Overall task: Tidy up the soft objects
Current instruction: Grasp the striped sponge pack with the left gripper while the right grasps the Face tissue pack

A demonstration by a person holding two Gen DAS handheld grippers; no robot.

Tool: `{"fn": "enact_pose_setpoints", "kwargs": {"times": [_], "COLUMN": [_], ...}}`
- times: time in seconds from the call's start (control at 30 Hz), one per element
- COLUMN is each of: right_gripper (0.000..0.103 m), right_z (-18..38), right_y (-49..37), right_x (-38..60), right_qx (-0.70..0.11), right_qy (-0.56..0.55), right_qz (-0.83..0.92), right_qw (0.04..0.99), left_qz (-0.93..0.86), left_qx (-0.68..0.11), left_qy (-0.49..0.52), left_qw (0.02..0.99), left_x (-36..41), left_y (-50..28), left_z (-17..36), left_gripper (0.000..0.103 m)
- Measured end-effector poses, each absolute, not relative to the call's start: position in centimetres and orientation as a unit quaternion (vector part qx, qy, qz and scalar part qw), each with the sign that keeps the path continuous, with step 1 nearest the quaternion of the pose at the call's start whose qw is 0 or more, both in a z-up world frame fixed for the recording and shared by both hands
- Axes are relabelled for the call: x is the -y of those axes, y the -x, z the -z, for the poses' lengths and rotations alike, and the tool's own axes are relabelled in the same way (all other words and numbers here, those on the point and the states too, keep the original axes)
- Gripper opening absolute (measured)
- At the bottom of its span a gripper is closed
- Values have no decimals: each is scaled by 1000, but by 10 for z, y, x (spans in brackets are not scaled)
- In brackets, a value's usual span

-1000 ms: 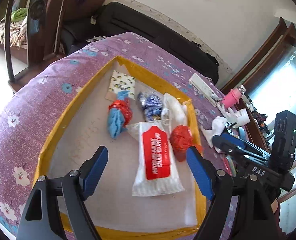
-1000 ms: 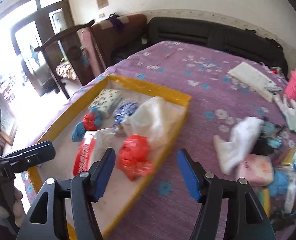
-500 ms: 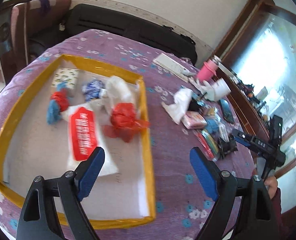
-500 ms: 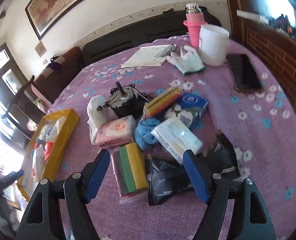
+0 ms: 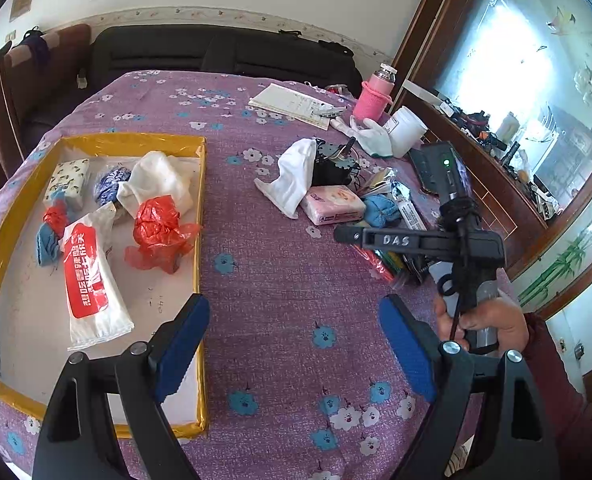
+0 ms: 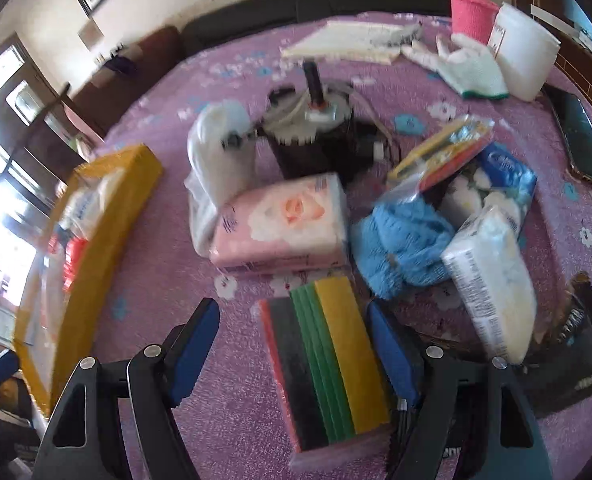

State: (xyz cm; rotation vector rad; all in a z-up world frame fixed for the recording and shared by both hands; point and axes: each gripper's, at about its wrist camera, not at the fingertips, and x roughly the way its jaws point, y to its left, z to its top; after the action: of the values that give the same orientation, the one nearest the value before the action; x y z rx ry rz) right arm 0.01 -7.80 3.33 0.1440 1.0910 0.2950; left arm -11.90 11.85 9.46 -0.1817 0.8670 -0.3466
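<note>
Purple tablecloth [image 6: 224, 400] — sponge pack [image 6: 328, 360] lengthwise between jaws.

A second ago the left gripper [image 5: 294, 350] hung over the yellow tray [image 5: 198, 216]; now the tray sits at the left of its frame and purple surface [image 5: 280, 288] lies between the jaws. The right gripper [image 6: 294, 354] has swung from the tray to the loose pile, its spread jaws now flanking the striped sponge pack [image 6: 328, 356], with the pink tissue pack [image 6: 284, 224] just above centre.
</note>
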Motion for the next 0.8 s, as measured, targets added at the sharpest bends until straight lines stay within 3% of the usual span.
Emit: {"fn": "enact_pose_setpoints", "kwargs": {"times": [0.07, 0.17, 0.47, 0.8], "right_gripper": [82, 82, 82, 83], "right_z": [-36, -44, -91, -81], "right_y": [6, 19, 54, 63], "right_x": [73, 89, 161, 232], "right_qx": [-522, -507, -372, -334], "right_qy": [-92, -211, -148, -203], "right_qz": [-188, -304, -173, -87], "right_qw": [827, 778, 900, 916], "left_qz": [166, 168, 183, 181], "left_qx": [-421, -429, -478, -510], "left_qy": [89, 88, 72, 21], "left_qw": [887, 883, 856, 840], "left_x": [-118, -114, -77, -11], "left_y": [117, 113, 93, 50], "left_z": [-93, -88, -55, -22], "left_gripper": [86, 86, 86, 84]}}
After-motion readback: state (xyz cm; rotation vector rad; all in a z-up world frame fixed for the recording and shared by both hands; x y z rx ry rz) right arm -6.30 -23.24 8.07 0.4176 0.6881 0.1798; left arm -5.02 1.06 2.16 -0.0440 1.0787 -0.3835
